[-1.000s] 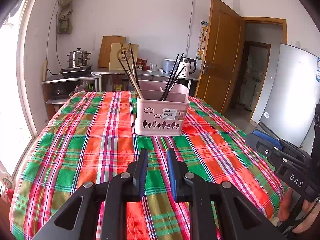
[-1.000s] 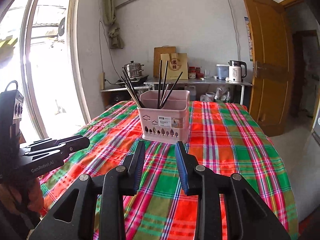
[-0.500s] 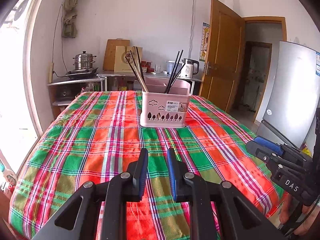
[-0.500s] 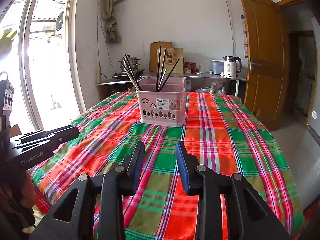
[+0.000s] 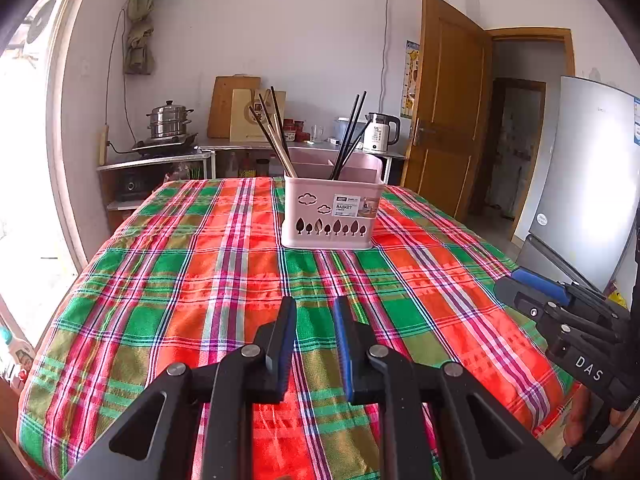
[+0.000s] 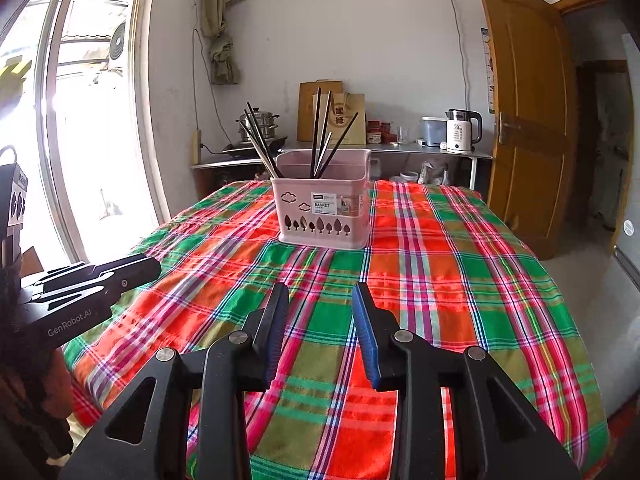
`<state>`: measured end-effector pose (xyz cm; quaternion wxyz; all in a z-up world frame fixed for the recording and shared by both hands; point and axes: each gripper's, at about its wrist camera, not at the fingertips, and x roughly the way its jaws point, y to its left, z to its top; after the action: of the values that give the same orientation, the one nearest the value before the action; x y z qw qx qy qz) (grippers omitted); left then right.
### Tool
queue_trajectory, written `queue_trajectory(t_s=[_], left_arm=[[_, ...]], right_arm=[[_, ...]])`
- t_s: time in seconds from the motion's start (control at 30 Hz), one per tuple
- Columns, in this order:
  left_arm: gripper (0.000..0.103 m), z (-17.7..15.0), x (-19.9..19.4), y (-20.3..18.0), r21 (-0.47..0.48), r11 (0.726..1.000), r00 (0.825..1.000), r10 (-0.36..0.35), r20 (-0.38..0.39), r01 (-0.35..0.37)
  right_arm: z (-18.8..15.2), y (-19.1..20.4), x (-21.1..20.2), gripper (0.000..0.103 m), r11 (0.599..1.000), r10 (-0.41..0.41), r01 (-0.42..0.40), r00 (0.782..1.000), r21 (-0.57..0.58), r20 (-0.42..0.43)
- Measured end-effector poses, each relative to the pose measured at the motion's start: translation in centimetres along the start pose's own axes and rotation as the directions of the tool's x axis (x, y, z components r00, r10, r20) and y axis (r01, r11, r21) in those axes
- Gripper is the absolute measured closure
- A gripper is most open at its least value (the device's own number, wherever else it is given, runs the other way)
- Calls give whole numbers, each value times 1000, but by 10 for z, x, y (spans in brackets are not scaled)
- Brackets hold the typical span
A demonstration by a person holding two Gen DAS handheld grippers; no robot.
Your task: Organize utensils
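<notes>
A pink utensil basket (image 5: 330,214) stands upright on the plaid tablecloth (image 5: 200,280), far from both grippers. It also shows in the right wrist view (image 6: 324,212). Several dark and wooden chopsticks (image 5: 276,136) lean in its left compartment, and several black ones (image 5: 350,138) in another. My left gripper (image 5: 314,312) is open and empty above the near part of the cloth. My right gripper (image 6: 320,300) is open and empty, also well short of the basket. Each gripper shows at the edge of the other's view.
A counter at the back wall holds a steel pot (image 5: 170,120), cutting boards (image 5: 234,106) and a white kettle (image 5: 380,134). A wooden door (image 5: 448,140) and a fridge (image 5: 580,184) stand right. A window (image 6: 80,120) is left. The table edge lies just below both grippers.
Both grippers have drawn back from the basket toward the table's near edge, so it looks smaller and farther. Both stay open and empty.
</notes>
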<state>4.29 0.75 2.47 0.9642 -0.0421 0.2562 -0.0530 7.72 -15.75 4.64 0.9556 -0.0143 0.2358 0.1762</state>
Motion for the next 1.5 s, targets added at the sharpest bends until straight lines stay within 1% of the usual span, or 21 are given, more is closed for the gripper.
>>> queue_trajectory(t_s=[1.5], left_arm=[[84, -7, -3, -5, 8, 1000, 1000, -11, -10, 11]], right_arm=[[-1, 4, 1, 69, 1000, 9, -9, 1000, -13, -13]])
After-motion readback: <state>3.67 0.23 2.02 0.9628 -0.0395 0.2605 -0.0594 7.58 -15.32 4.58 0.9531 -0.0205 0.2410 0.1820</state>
